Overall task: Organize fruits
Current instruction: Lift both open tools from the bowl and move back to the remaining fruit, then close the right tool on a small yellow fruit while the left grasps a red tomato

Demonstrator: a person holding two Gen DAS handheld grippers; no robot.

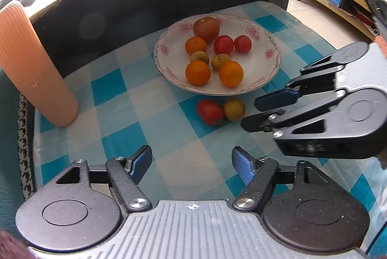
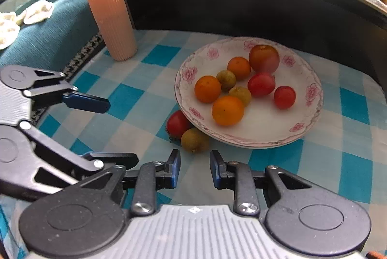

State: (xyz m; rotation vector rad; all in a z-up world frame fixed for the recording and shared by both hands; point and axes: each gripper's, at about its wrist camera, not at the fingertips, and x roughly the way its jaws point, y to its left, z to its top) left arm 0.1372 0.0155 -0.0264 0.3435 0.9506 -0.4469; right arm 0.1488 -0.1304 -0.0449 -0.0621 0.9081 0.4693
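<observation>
**While two fruits wait beside the plate, both grippers are held open and empty**

Where a blue-and-white checked cloth (image 1: 169, 113) covers the table, a white plate (image 1: 266, 70) with pink flowers is seen near the middle. Eight fruits are gathered on it: three oranges, two red tomatoes, two small greenish fruits and one larger brownish-red fruit. Two pieces are left off the plate, on the cloth just beside its near rim: a tomato (image 1: 210, 111) and a green fruit (image 1: 234, 109), side by side and touching or nearly so.

The right gripper (image 2: 195, 171) is held low over the cloth, pointed at the green fruit (image 2: 195, 140), which lies just ahead of its tips. Its jaws are moderately open, with nothing between them. The left gripper (image 1: 191, 163) is held further back, jaws spread wide and empty. In the right wrist view the tomato (image 2: 178, 124) is partly tucked under the plate's rim.

A ribbed peach cup (image 1: 31, 65) stands upright at the cloth's far left, well apart from the plate. More red fruit is glimpsed on a raised ledge behind, overexposed.

The task is judged nearly done, with pickup of the green fruit in hand. The next move calls for the right gripper to be eased forward around that fruit and closed gently, so that neither the tomato nor the rim is nudged.
</observation>
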